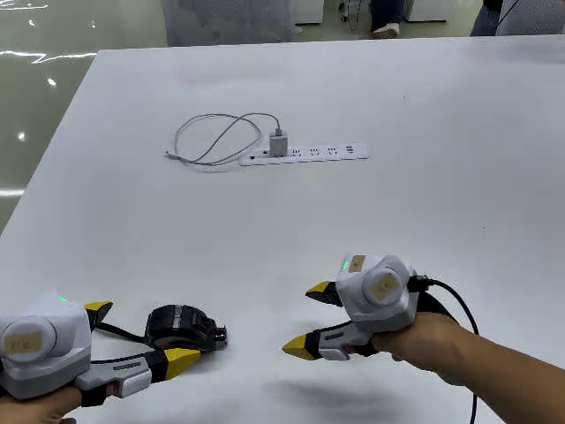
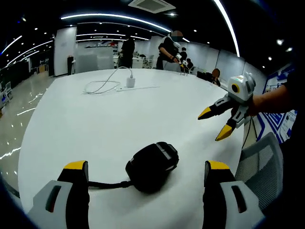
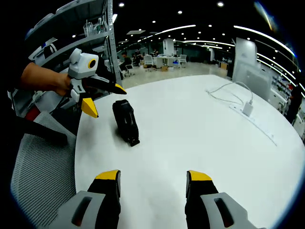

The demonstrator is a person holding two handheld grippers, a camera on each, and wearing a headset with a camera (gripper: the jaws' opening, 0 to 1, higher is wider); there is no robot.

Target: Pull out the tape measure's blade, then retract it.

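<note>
A black tape measure (image 1: pixel 181 327) lies on the white table (image 1: pixel 424 194) near its front edge, blade fully in. My left gripper (image 1: pixel 141 336) is open, and the tape measure (image 2: pixel 152 166) sits just ahead of its yellow tips, untouched by the pads. A thin black strap runs from the case toward the left finger (image 2: pixel 75 168). My right gripper (image 1: pixel 307 318) hovers open a short way to the right, holding nothing. In the right gripper view, the tape measure (image 3: pixel 126 119) is ahead of the right gripper (image 3: pixel 153 176), with the left gripper (image 3: pixel 105 98) beyond it. The right gripper (image 2: pixel 214 125) appears in the left gripper view.
A white power strip (image 1: pixel 305 153) with a plugged-in charger (image 1: pixel 278 141) and a looped cable (image 1: pixel 212 141) lies mid-table. A mesh chair (image 3: pixel 43 176) stands by the table's near edge. People stand at the far end (image 2: pixel 169 47).
</note>
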